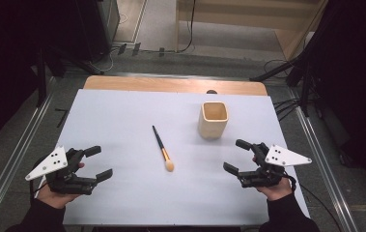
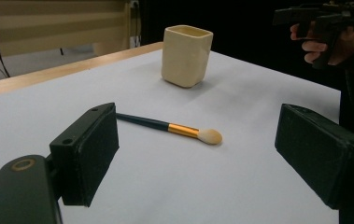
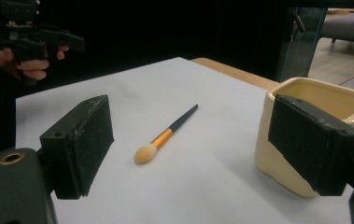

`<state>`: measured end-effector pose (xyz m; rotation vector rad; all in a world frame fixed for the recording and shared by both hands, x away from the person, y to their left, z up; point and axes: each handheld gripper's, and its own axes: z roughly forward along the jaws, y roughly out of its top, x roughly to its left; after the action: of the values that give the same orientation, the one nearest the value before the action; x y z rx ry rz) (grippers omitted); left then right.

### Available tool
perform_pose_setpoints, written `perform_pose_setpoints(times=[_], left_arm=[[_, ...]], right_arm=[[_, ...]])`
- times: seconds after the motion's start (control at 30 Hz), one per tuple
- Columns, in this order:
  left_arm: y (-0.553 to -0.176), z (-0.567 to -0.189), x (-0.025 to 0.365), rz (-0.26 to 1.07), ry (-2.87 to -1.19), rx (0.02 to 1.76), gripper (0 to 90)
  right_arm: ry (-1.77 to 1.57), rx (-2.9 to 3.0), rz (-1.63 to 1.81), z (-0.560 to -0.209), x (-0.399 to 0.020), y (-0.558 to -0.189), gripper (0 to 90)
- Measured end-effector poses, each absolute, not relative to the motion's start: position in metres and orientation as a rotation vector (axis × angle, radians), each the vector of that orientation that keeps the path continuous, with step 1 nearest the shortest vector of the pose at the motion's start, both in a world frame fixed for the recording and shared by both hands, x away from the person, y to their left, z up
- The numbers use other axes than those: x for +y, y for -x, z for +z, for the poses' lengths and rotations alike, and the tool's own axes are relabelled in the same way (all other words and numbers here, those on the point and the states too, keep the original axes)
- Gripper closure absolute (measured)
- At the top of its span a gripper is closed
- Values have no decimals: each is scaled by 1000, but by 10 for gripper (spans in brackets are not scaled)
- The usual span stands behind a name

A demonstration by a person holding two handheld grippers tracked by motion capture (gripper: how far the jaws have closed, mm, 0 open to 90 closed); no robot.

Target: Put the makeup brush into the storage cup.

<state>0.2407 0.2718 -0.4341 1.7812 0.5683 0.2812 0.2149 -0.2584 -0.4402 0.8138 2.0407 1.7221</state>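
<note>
A white sheet covers the tabletop (image 1: 122, 193) in a dim studio ringed by dark drapes, metal rails and trailing cables, with a strip of bare wood showing along the far edge. At the centre of the sheet lies a makeup brush (image 1: 162, 148), flat, its dark handle pointing toward 11 o'clock and its pale bristle tip toward 5 o'clock, an orange-gold ferrule between them. A cream square cup (image 1: 213, 119) stands upright well apart from it, at about 2 o'clock from the brush.

The left gripper (image 1: 98, 163) hovers at the near left with jaws spread wide and nothing between them; the brush lies at about 2 o'clock from it. The right gripper (image 1: 237, 155) hovers at the near right, jaws likewise apart and empty, with the brush at about 10 o'clock and the cup just beyond at 11 o'clock. The bristle end appears roughly midway between the two grippers, so either hand could plausibly reach it, closing across the handle rather than along it. No brand, label or writing can be read on brush or cup.
</note>
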Motion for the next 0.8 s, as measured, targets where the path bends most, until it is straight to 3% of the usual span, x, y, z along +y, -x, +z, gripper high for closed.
perform_pose_setpoints(times=[0.8], left_arm=[[-242, -435, 273, 289, -1786, 581, 138]], right_arm=[[-787, 2058, 1706, -440, -220, -233, 150]])
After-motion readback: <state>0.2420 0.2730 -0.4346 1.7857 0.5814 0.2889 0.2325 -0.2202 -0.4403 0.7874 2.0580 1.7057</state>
